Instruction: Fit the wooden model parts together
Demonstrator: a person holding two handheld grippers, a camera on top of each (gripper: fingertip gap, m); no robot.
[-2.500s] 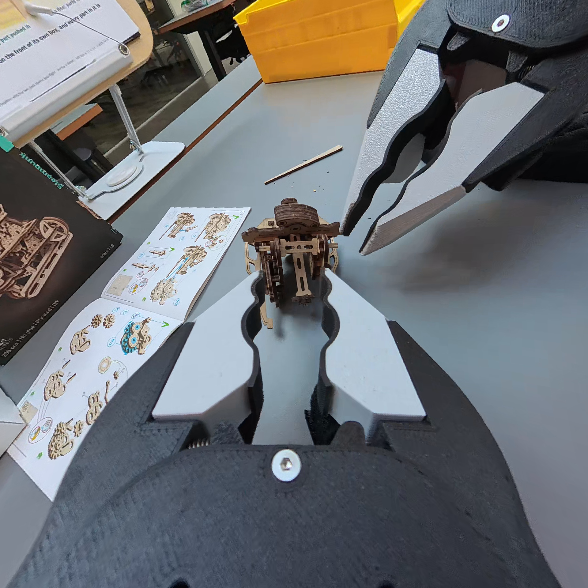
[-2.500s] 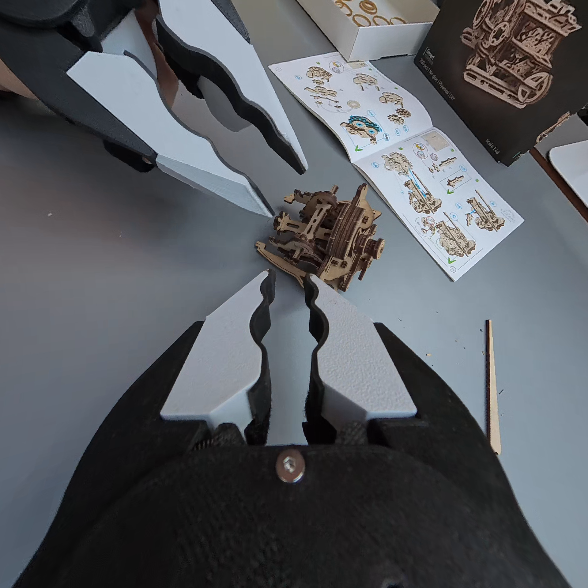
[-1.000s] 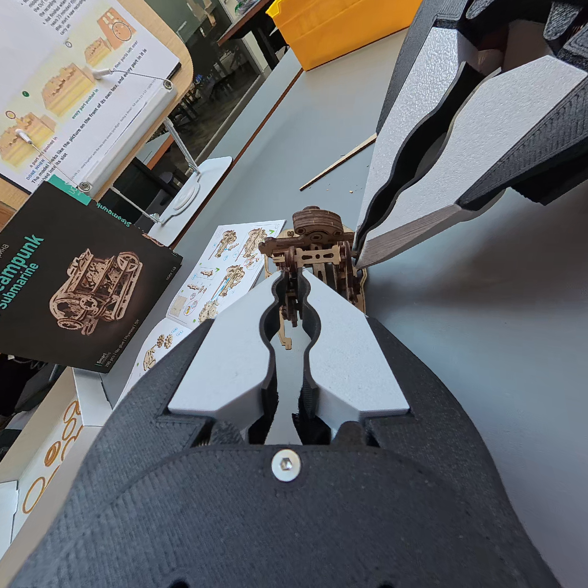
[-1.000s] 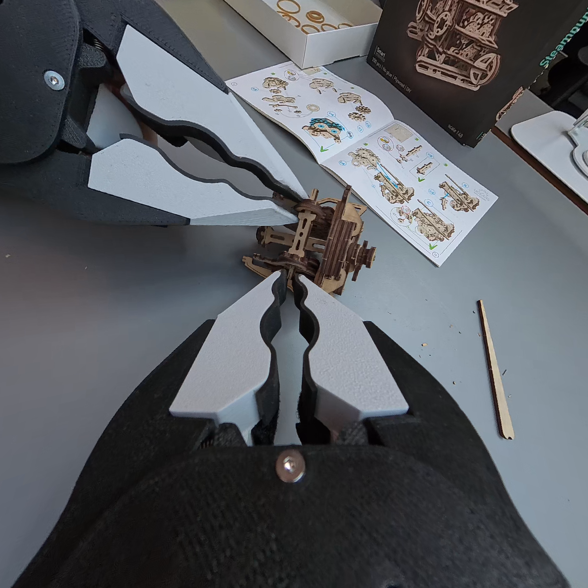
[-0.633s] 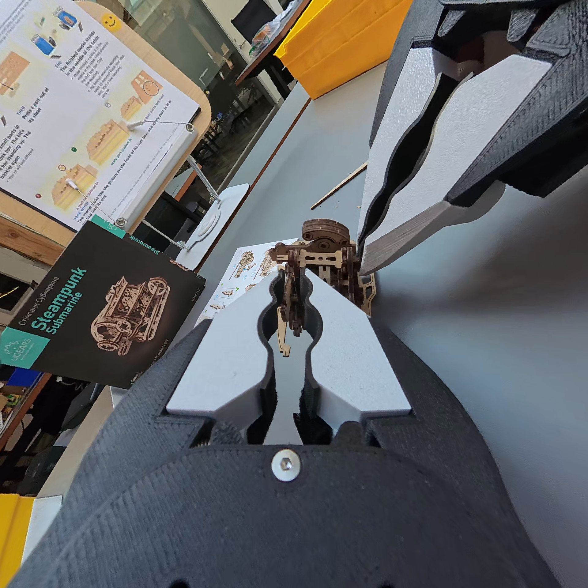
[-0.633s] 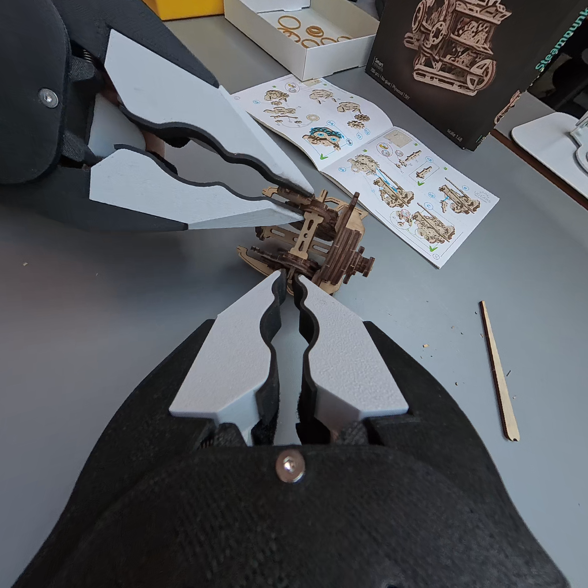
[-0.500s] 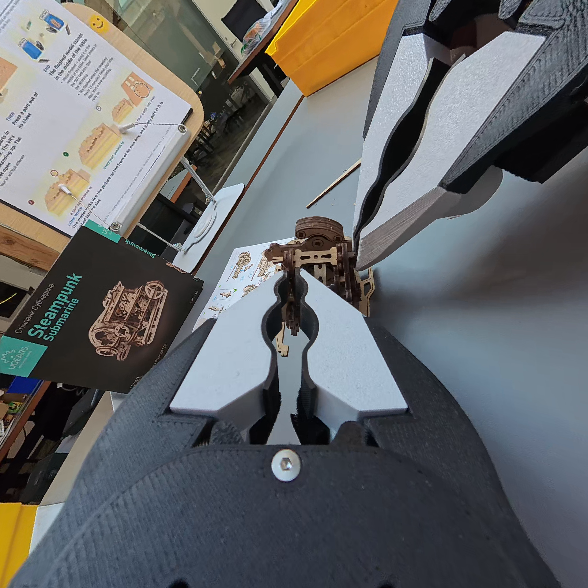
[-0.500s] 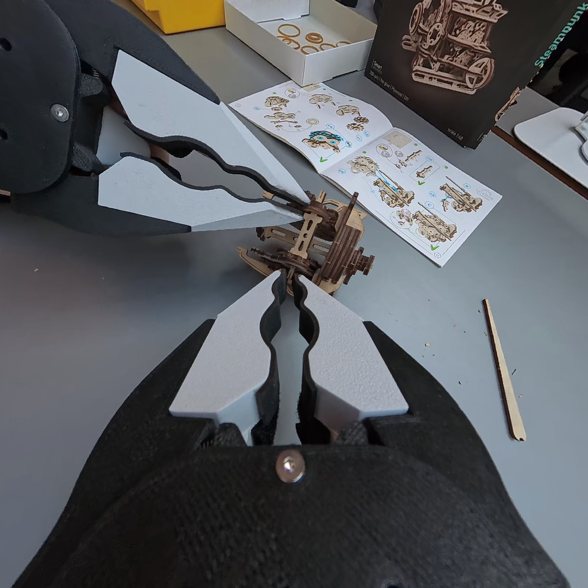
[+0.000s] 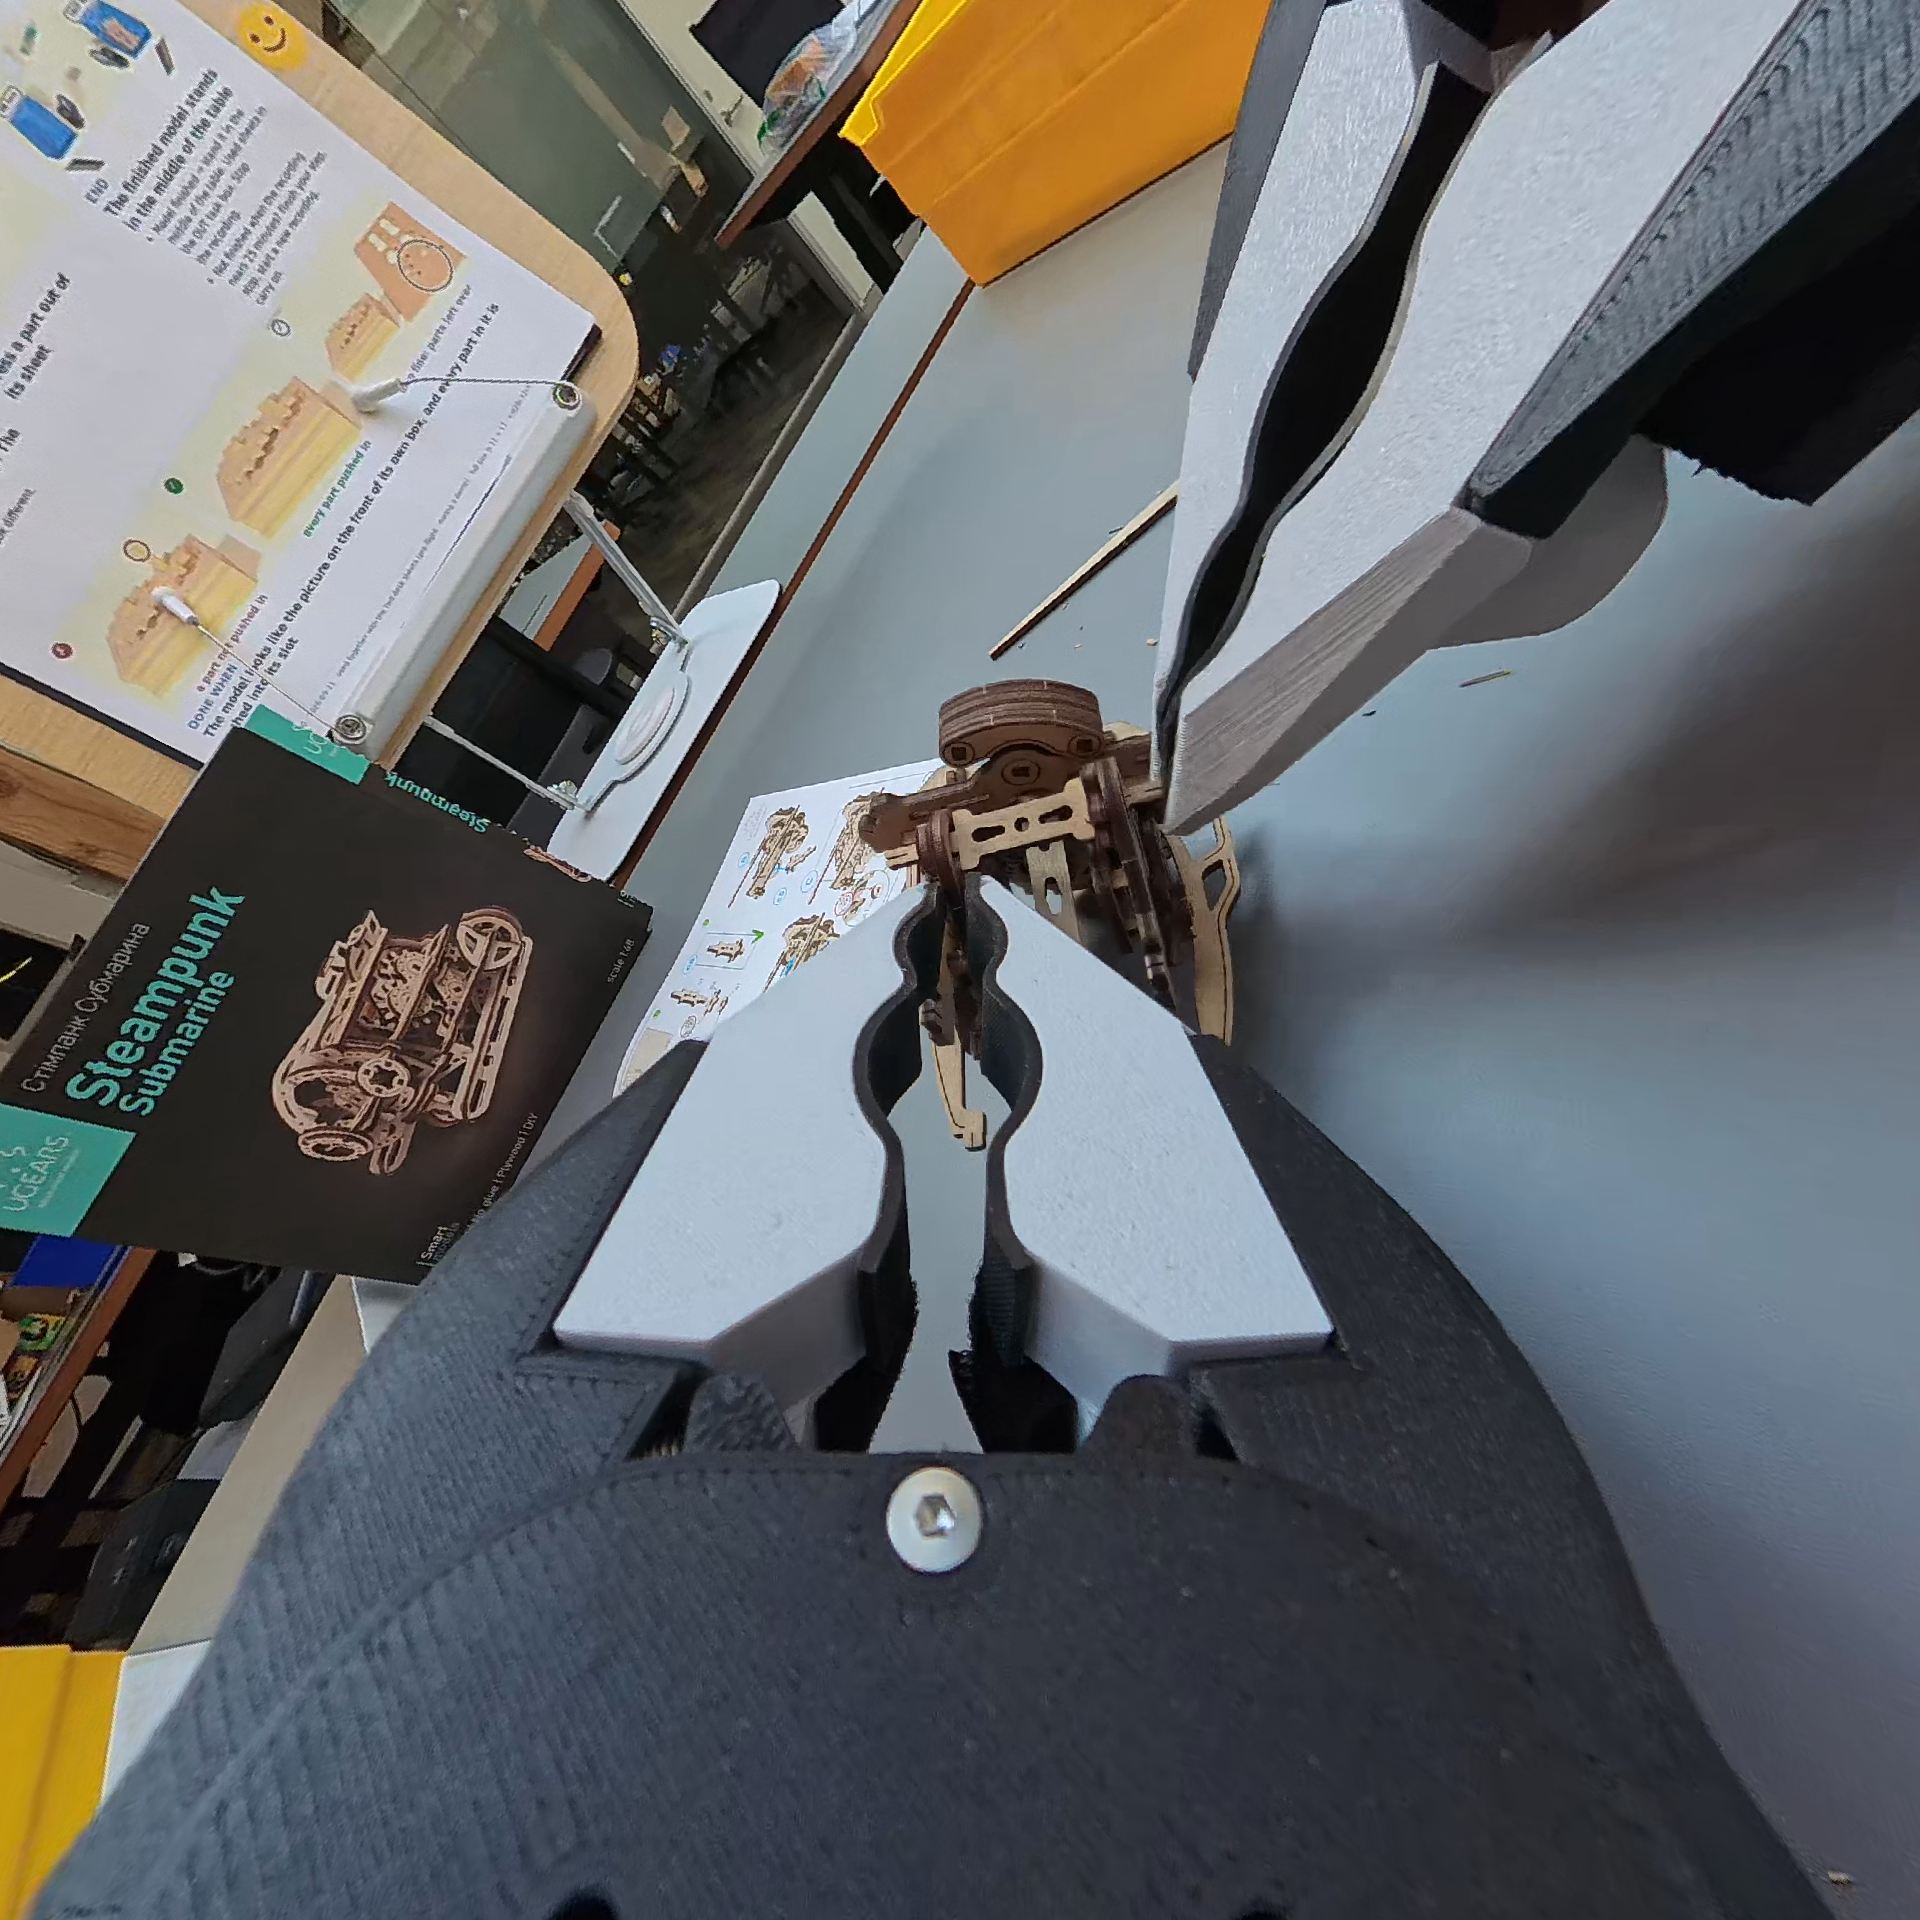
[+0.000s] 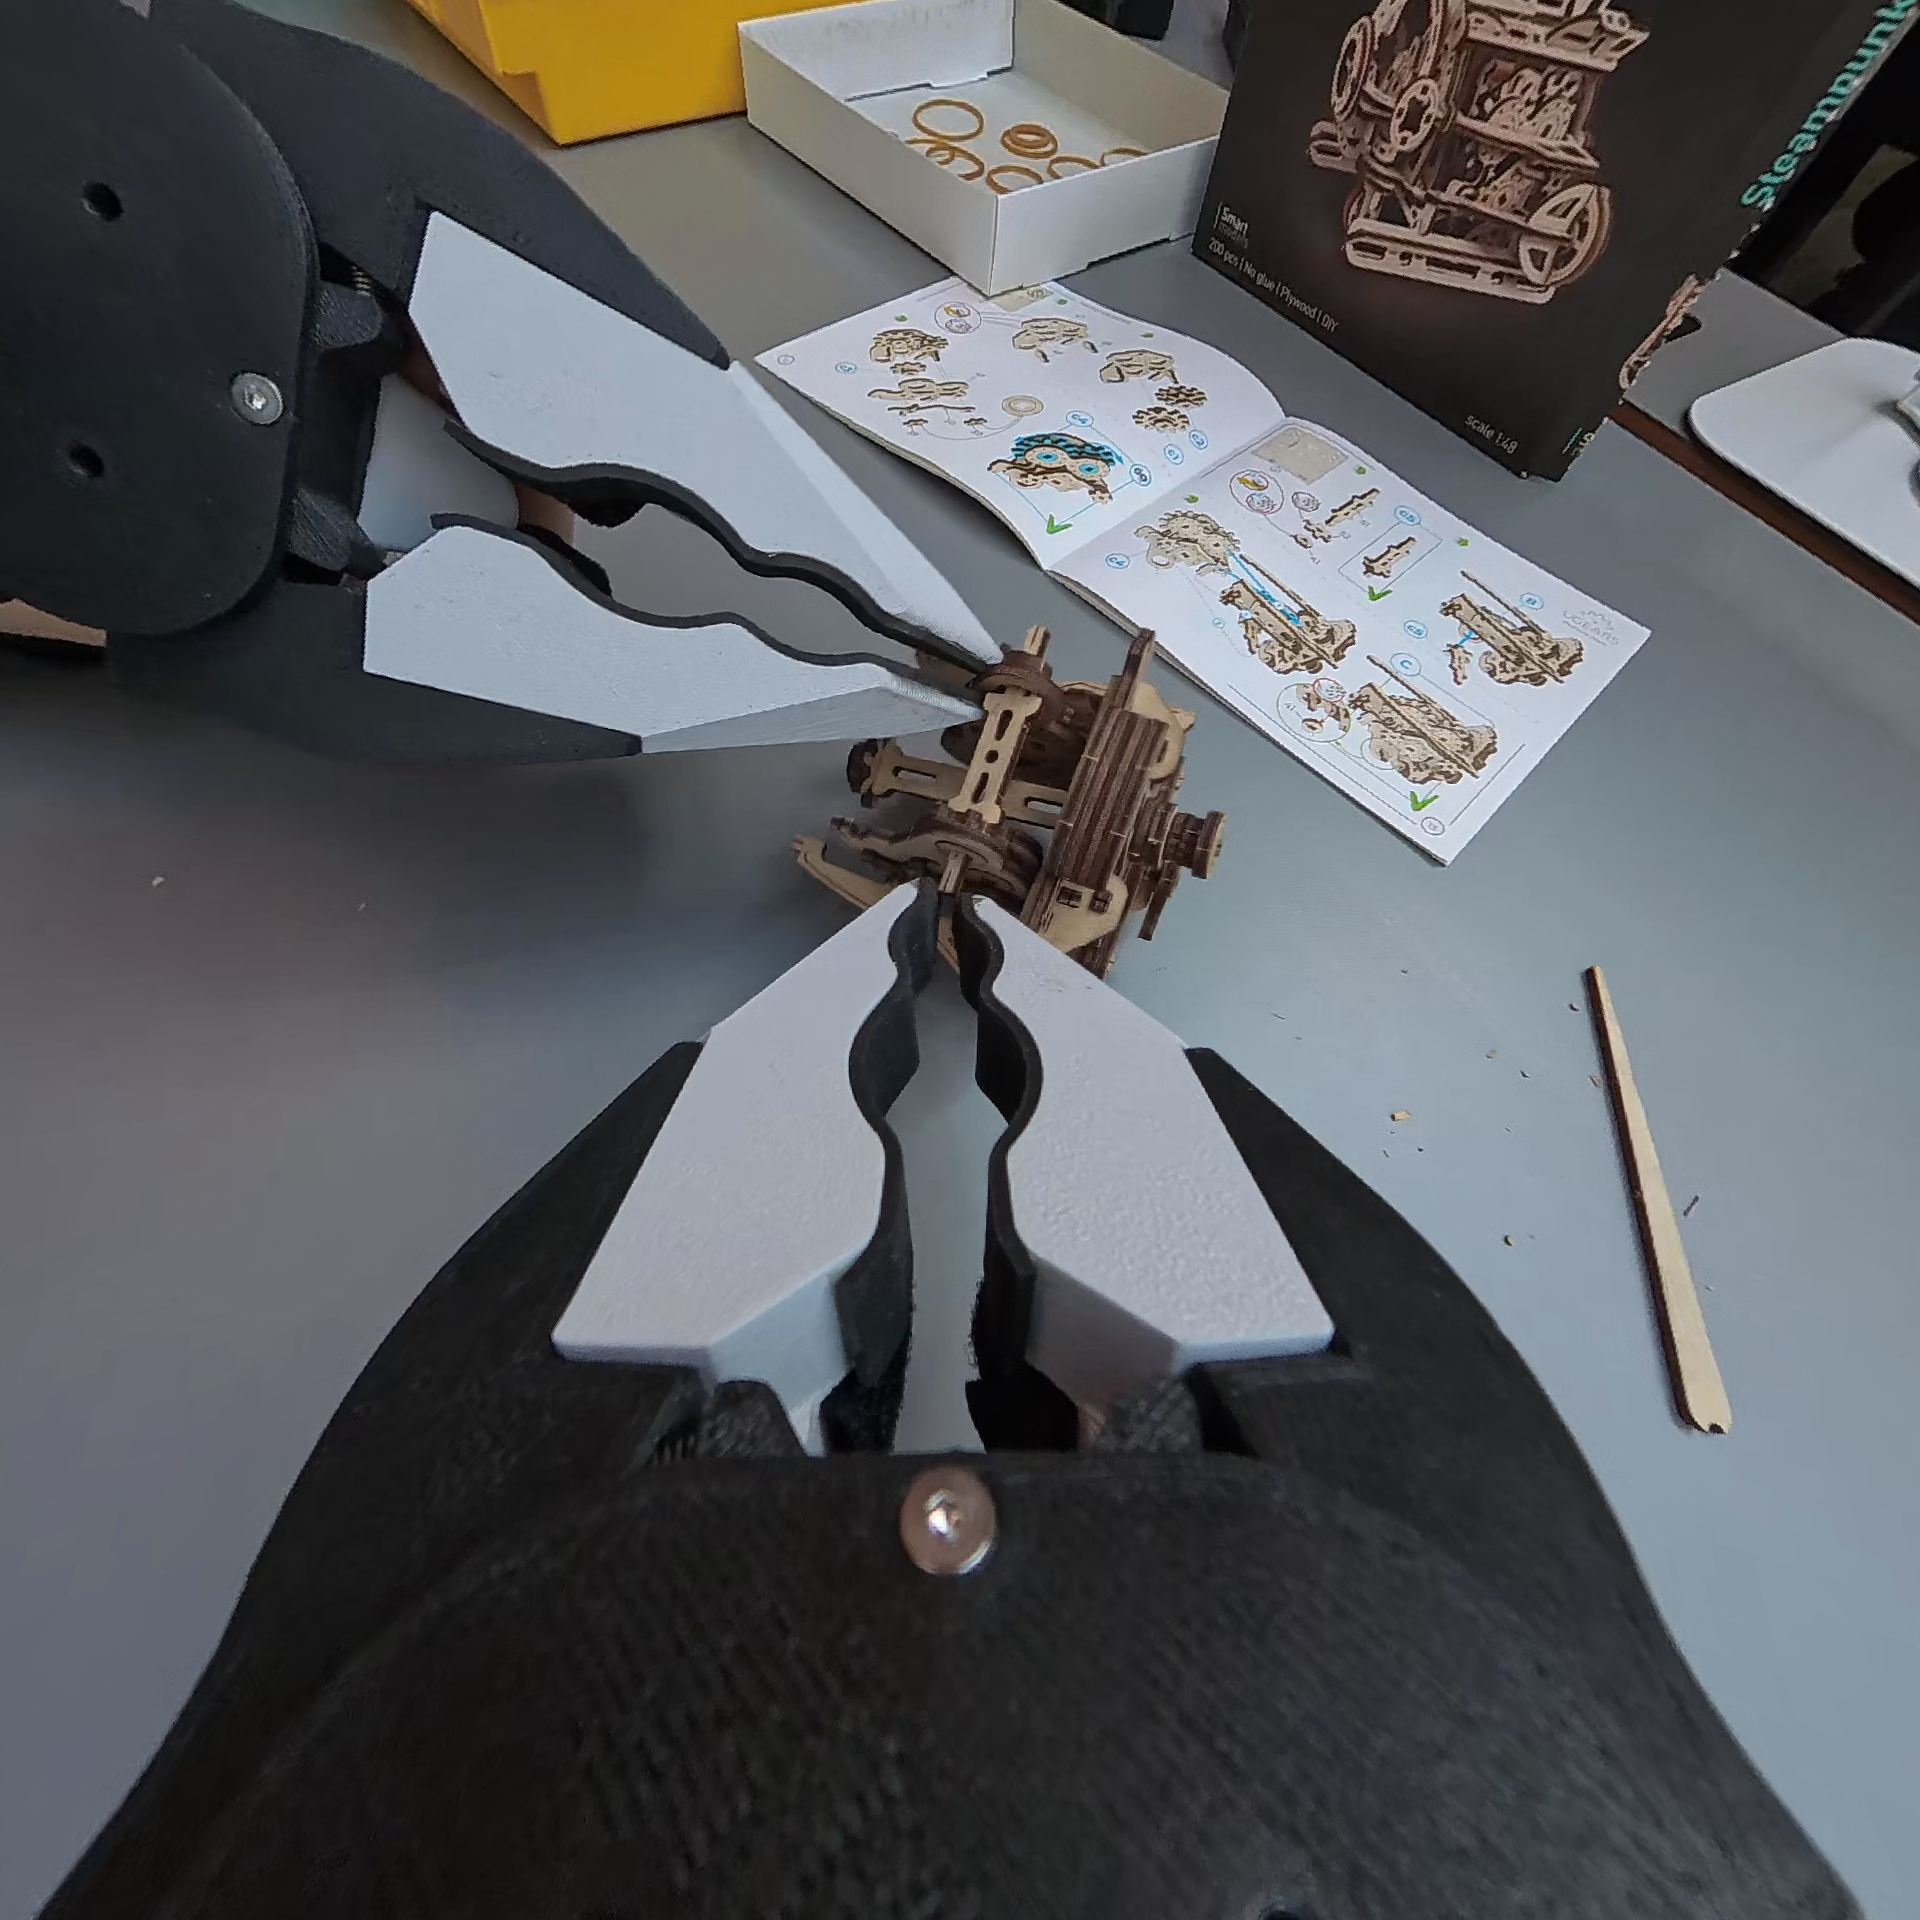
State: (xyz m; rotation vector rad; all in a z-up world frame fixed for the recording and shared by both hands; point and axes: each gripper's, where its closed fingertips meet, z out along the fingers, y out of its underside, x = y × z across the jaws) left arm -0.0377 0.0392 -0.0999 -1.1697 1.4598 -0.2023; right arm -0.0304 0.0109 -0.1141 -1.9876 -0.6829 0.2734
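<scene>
Surface: a grey table (image 10: 312, 1039), booklet (image 10: 1226, 540) beyond the tips for reference.
Model: the wooden model (image 10: 1049, 800) is braced between both tools.
Left gripper (image 9: 961, 914): nearly closed, a thin piece is pinched.
Right gripper (image 10: 940, 899): nearly closed on a small peg, steadying it.

A grey table (image 10: 312, 1039) carries everything here. An open instruction booklet (image 10: 1226, 540) lies flat on it, with a black product box (image 10: 1475, 208) standing just beyond. Beside that box sits a shallow white box (image 10: 997, 218) holding wooden rings, and a yellow bin (image 10: 623, 73) rests next to it. A thin wooden stick (image 10: 1652, 1205) lies alone among scattered wood crumbs. The wooden model (image 10: 1049, 810) seems to touch the tabletop, though contact is hard to confirm. A white stand base (image 9: 675, 707) sits near the edge.
</scene>
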